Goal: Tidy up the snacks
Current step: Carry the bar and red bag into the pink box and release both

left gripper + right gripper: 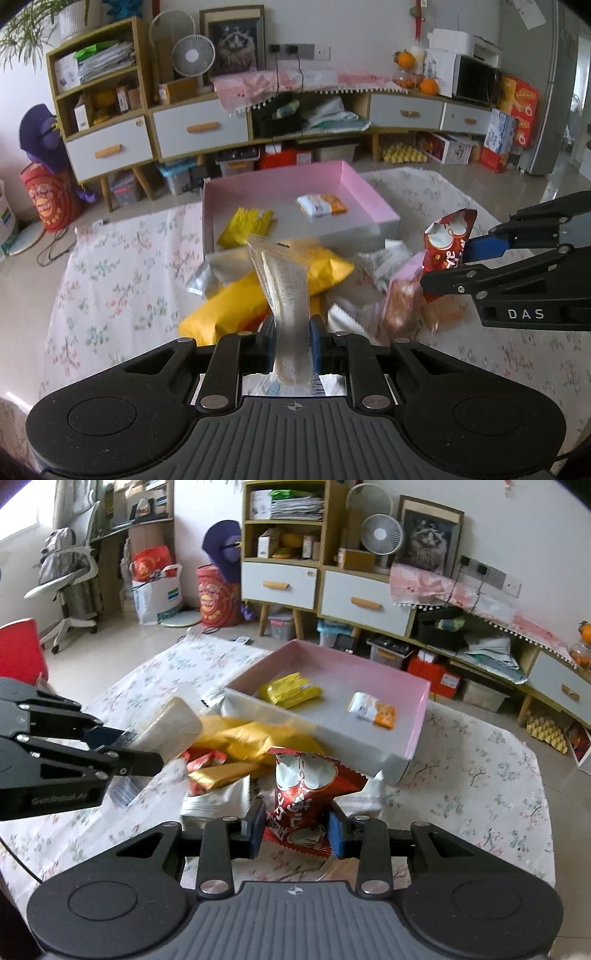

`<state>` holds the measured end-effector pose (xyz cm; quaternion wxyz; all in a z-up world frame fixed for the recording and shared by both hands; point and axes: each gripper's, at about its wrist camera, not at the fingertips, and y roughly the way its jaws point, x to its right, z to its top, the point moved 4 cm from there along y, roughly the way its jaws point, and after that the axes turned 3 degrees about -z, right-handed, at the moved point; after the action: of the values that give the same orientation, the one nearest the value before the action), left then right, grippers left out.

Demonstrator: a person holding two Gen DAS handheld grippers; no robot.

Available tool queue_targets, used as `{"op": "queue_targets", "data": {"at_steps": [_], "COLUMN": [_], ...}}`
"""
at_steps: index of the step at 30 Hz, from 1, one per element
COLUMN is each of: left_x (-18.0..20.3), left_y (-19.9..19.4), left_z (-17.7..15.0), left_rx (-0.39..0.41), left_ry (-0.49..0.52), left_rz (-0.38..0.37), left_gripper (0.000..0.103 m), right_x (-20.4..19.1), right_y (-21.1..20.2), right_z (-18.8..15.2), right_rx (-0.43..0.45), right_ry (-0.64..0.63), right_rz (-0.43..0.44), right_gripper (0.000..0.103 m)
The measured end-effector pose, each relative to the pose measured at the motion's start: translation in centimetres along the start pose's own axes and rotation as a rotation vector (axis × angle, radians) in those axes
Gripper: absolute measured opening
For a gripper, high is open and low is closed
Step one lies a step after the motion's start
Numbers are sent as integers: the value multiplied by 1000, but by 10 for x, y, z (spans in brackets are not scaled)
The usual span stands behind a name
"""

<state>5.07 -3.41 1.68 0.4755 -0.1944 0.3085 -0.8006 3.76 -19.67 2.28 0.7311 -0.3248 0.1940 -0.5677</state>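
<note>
Clamped between the blue pads of the left hand-held gripper (291,341) is a clear-wrapped snack packet (284,284), standing up along the fingers with its long axis pointing away toward the pink box (373,206). To its right, the right hand-held gripper (297,829) grips a red snack bag (310,794) by its lower end. Both packets hang above the snack pile (258,291) on the floral-clothed counter (110,266). That box lies straight ahead beyond the pile, already holding a yellow packet (245,225) and a white-and-orange packet (321,204); neither gripper looks clearly nearer.
</note>
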Motion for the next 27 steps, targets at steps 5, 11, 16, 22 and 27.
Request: {"op": "queue_targets", "data": {"at_steps": [5, 11, 16, 22, 27], "left_x": [1, 3, 3, -2, -8], "left_y": [13, 38, 64, 98, 125], "left_z": [16, 38, 63, 81, 85], "left_rx": [5, 9, 22, 30, 28], "left_ry": [3, 21, 92, 115, 133], "left_rz": [-6, -12, 2, -8, -25], "left_gripper": [15, 16, 16, 16, 16], "right_x": [11, 25, 38, 56, 72], "right_y": [8, 25, 42, 66, 89], "right_z": [12, 28, 48, 65, 67], "right_rx": [11, 18, 48, 88, 78], "right_ry": [20, 59, 73, 93, 133], "right_rz": [-19, -36, -30, 5, 26], "right_gripper": [14, 14, 14, 14, 15]}}
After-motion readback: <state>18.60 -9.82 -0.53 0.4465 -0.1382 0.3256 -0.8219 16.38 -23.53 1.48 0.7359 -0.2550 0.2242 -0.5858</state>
